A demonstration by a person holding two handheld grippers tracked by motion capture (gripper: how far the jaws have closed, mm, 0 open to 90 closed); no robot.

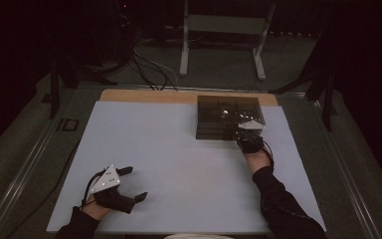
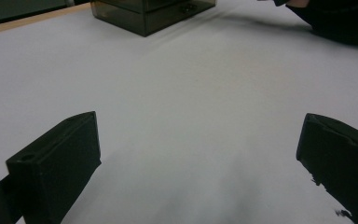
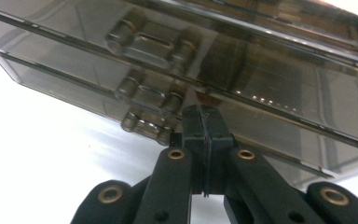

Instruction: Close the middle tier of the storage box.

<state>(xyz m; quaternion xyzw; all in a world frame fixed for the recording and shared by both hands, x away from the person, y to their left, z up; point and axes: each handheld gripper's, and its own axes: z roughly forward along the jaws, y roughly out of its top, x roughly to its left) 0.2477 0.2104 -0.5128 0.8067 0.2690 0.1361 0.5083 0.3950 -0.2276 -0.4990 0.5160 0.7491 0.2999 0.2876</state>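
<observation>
A smoky see-through drawer box (image 1: 227, 110) stands at the far right of the white table mat (image 1: 179, 149). My right gripper (image 1: 242, 136) is at its front face, jaws pressed together. In the right gripper view the shut tips (image 3: 205, 119) sit against the box front (image 3: 270, 74), just right of the lowest of three drawer handles (image 3: 148, 127); nothing shows between them. My left gripper (image 1: 134, 183) rests low at the near left of the mat, jaws spread wide. In the left gripper view they (image 2: 198, 158) frame bare mat, with the box (image 2: 154, 11) far off.
A wooden table edge (image 1: 144, 95) runs behind the mat. Beyond it lie floor cables (image 1: 149, 69) and a white stand frame (image 1: 224, 35). The person's right sleeve (image 1: 283, 204) crosses the mat's near right corner. Dark posts stand at both sides of the table.
</observation>
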